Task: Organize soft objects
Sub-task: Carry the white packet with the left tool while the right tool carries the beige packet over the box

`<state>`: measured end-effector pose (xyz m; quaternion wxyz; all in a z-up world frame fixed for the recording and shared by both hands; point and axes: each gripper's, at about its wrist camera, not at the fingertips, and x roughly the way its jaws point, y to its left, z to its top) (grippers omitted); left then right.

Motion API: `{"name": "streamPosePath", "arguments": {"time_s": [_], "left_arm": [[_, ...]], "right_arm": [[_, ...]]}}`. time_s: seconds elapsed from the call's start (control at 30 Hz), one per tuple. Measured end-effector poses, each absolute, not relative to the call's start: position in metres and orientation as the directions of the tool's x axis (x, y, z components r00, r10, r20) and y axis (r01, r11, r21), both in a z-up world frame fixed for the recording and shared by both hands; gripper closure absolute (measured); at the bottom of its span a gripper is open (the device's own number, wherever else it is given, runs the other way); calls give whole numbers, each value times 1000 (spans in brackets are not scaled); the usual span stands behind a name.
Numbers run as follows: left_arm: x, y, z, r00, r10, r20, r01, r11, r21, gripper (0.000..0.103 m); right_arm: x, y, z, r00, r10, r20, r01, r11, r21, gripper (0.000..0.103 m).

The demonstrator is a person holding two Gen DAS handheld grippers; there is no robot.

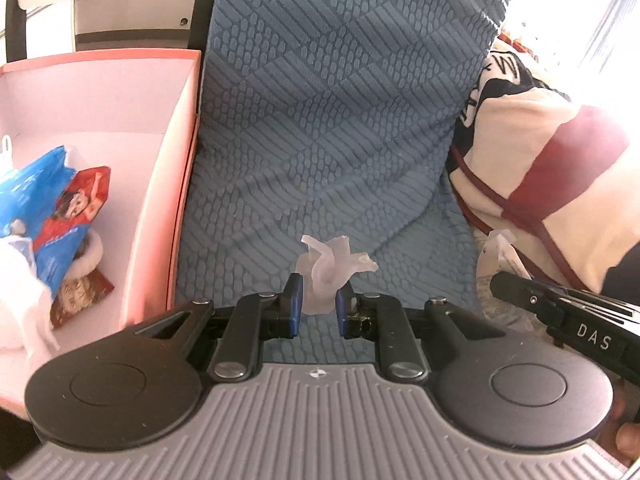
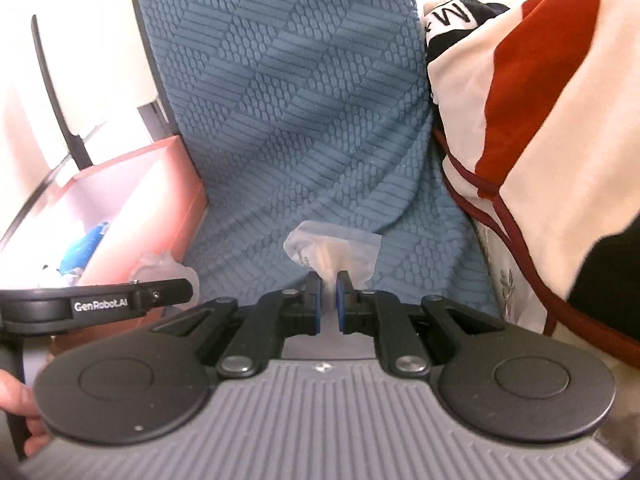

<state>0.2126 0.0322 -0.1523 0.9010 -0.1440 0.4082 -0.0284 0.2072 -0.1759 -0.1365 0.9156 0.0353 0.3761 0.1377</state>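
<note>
In the left wrist view my left gripper (image 1: 318, 282) is shut on a crumpled bit of clear plastic wrap (image 1: 326, 264), held above the blue textured sofa cover (image 1: 340, 120). My right gripper (image 2: 329, 282) is shut on a clear plastic bag (image 2: 336, 246), whose flap sticks up past the blue pads. Each gripper shows at the edge of the other's view: the right gripper (image 1: 498, 280) beside more clear plastic (image 1: 500, 252), the left gripper (image 2: 188, 290) with plastic (image 2: 160, 264) at its tip. Whether both hold one piece I cannot tell.
An open pink box (image 1: 176, 160) stands left of the sofa cover and holds blue and red packets (image 1: 60, 208) and something white. A cream, red and black cushion or blanket (image 1: 540, 168) lies at the right. A person's fingers (image 2: 16, 396) grip the left handle.
</note>
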Motion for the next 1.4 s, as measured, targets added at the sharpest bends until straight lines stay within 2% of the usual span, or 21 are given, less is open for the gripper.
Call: {"name": "streamPosePath", "arguments": {"time_s": [0.1,0.3,0.63,0.97,1.4], "left_arm": [[201,29,-145,676,-183,-714,-58,953,-299,83],[178,13,-139,672,-166,-722,-25,969,-246,83],[151,14,-120,672,-197,-714,-29,956,-290,83],[129,30,-102,688,-188,-701,-56,949,-310,83],[99,79,-81,720,-121,-683,-143,937,-317,83]], "right_arm": [[200,-179,-133,682,283,-674,-233,958,166,91],[174,-179,-126,661,274,-699,-248,958,142,91],[143,-187,-111,653,307,-692,-249,950,187,91],[131,-184,-87,683,312,-661,-253,949,187,91],[127,-142,-71,661,378,-649,-341,921,190,91]]}}
